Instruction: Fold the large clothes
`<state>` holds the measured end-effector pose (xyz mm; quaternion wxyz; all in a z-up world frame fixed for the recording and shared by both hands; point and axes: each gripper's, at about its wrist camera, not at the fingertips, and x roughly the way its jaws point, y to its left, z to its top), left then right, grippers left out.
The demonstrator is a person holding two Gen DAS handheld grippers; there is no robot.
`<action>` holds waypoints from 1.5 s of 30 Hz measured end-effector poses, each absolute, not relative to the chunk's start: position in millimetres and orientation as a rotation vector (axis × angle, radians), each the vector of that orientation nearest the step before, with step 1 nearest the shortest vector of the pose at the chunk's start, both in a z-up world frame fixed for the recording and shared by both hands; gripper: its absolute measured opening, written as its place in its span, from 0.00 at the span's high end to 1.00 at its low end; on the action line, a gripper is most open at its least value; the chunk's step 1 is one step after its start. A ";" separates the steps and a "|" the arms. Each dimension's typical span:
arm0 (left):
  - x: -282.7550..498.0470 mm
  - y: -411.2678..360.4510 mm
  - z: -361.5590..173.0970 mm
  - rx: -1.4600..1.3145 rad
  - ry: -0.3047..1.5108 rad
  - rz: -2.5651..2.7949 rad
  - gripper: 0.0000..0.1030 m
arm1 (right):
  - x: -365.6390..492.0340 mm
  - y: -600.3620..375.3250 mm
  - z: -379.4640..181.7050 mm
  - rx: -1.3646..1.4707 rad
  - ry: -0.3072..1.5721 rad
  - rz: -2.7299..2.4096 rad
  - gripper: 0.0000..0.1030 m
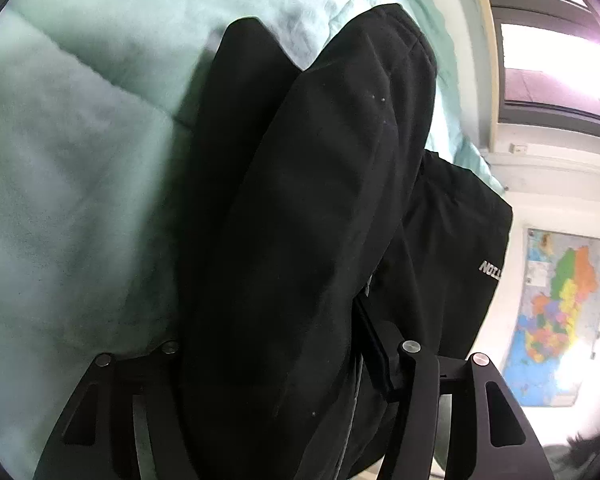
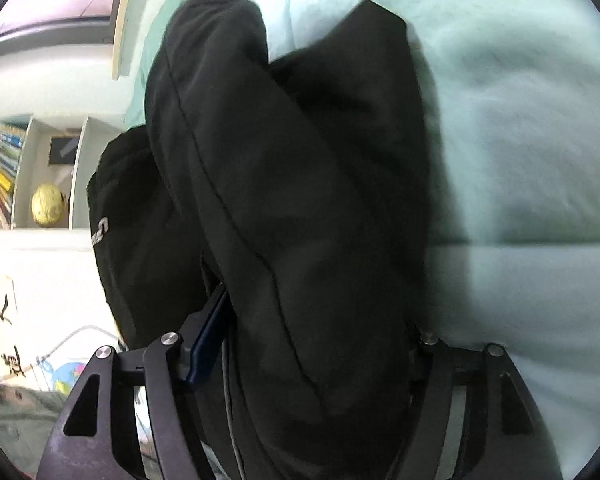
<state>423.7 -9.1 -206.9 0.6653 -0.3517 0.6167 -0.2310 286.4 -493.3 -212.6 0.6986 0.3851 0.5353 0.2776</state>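
A large black garment [image 1: 308, 208] with small white lettering [image 1: 490, 269] hangs bunched in front of both cameras, above a pale mint-green bed cover [image 1: 68, 184]. My left gripper [image 1: 284, 320] is shut on a thick fold of it; the fabric hides the fingertips. In the right wrist view the same black garment [image 2: 292, 200] drapes over my right gripper [image 2: 316, 320], which is shut on it. One blue-black finger pad [image 2: 208, 340] shows at the cloth's left side. The bed cover [image 2: 520, 160] lies behind.
The left wrist view shows a window [image 1: 556, 60] and a coloured wall map [image 1: 560, 320] at the right. The right wrist view shows a bookshelf with books and a yellow ball [image 2: 48, 204] at the left, with a white panel with ink characters [image 2: 4, 320] below.
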 end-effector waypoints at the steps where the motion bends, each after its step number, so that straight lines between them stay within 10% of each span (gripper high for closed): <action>1: 420.8 -13.5 -198.8 -0.764 1.381 -0.512 0.46 | 281.0 -491.8 -205.4 0.828 1.175 0.612 0.37; 5: 397.2 -24.2 -154.5 -0.773 1.281 -0.529 0.63 | 258.1 -493.2 -172.8 0.806 1.094 0.597 0.59; 24: 215.8 -4.5 7.3 -0.718 1.020 -0.776 0.64 | 42.5 -462.7 23.9 0.555 0.859 0.590 0.61; 45: 159.2 106.0 -207.1 -0.966 1.117 -0.616 0.54 | 12.0 -447.5 -116.1 0.604 0.906 0.354 0.57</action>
